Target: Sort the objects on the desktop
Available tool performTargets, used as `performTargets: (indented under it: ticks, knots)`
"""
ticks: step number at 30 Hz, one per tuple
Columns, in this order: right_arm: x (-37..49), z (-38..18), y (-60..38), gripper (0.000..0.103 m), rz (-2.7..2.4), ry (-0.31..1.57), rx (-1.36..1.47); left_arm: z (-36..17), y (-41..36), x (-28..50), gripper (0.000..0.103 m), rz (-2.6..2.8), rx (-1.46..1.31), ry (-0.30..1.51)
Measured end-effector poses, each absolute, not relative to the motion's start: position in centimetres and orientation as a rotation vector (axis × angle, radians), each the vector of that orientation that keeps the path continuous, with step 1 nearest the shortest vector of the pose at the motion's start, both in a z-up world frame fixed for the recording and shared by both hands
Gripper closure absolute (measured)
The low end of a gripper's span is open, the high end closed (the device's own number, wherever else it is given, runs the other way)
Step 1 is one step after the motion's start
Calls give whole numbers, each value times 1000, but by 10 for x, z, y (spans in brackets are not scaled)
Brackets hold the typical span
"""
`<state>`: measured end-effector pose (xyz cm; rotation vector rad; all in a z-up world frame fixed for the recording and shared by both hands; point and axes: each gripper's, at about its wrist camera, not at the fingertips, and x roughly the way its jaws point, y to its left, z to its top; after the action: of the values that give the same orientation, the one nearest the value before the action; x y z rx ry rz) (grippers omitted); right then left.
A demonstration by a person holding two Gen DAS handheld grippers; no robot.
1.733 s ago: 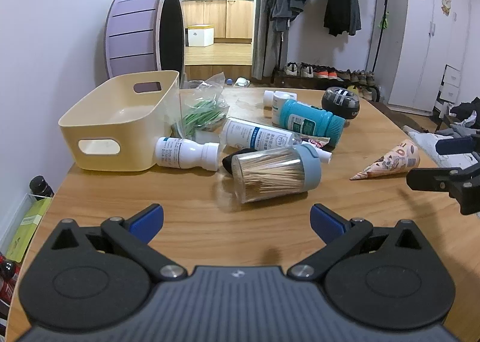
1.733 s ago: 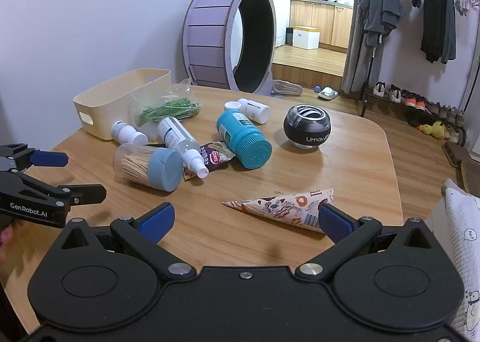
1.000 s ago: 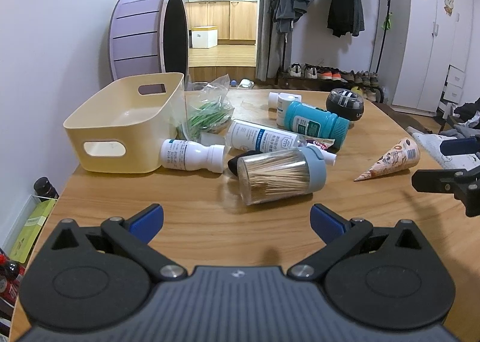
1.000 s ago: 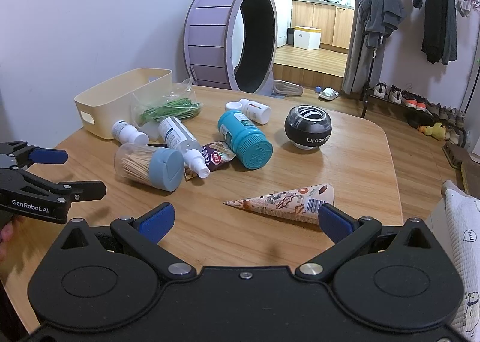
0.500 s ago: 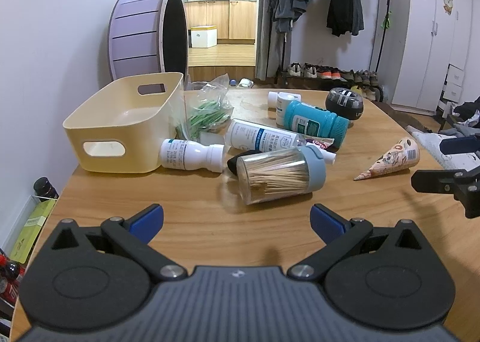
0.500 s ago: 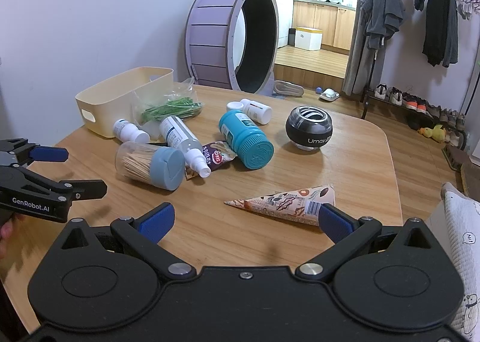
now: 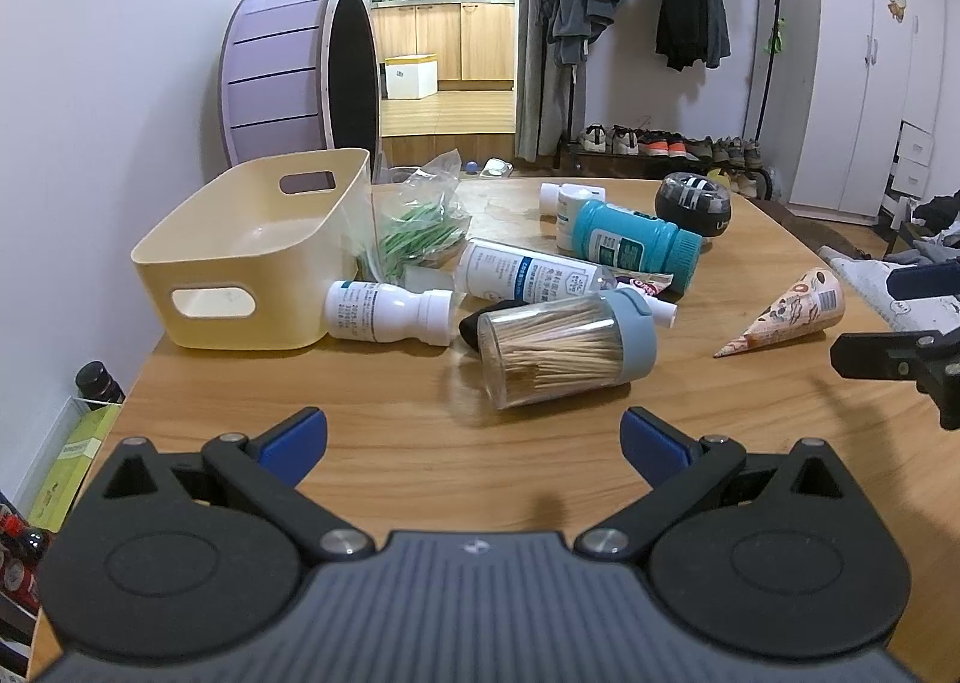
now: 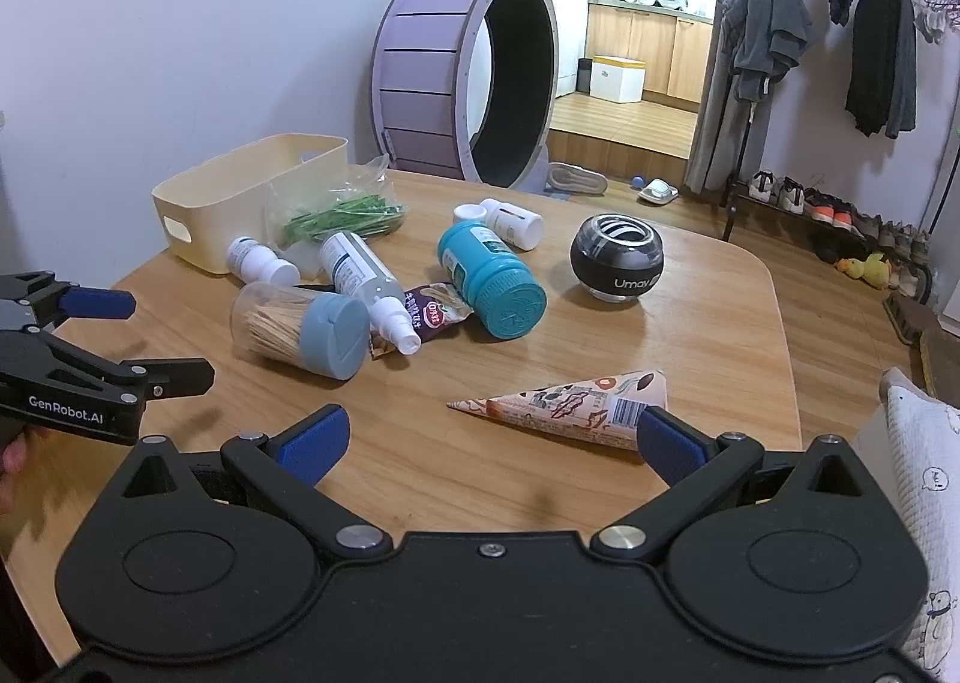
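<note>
1. The left gripper (image 7: 474,440) hovers over the near edge of the bench (image 7: 384,443) with its blue-tipped fingers (image 7: 297,434) wide apart and nothing between them; in the right wrist view its side reads "GenRobot.AI", and the hand holding it is cut off at the frame edge.
2. The right gripper (image 8: 489,443) also has its fingers (image 8: 318,437) spread and empty; its right fingertip overlaps the wide end of the cone (image 8: 570,404), so whether they touch cannot be told.
3. The cone is a printed paper wrapper lying on its side with a barcode; its other print is too small to read.
4. The toothpick jar (image 7: 567,347) lies on its side in front of the left gripper, blue lid to the right. A dark thing (image 7: 474,323) behind it is mostly hidden.
5. The spray bottle (image 7: 528,275) and small white bottle (image 7: 384,311) lie flat; their labels are not legible.
6. A snack packet (image 8: 435,314) is wedged between the spray bottle and the teal bottle (image 8: 492,278), partly covered, its logo unclear.
7. The black ball (image 8: 618,257) reads "Umav", the rest cut off by its curve.
8. Another white bottle (image 8: 510,215) lies behind the teal one.
9. The cream bin (image 7: 252,251) stands at the bench's far left, with a bag of green sticks (image 7: 417,233) touching its side.
</note>
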<state>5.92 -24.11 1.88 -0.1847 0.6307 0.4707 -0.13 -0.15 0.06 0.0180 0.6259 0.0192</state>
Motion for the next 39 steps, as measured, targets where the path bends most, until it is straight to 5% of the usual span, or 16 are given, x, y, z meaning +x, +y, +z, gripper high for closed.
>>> performTargets:
  ticks: [28, 39]
  knots:
    - [53, 20, -297, 0, 403, 625, -133, 14, -48, -7, 2, -229, 126, 520]
    - [51, 22, -352, 0, 355, 580, -12, 10, -106, 49, 25, -551, 273, 526]
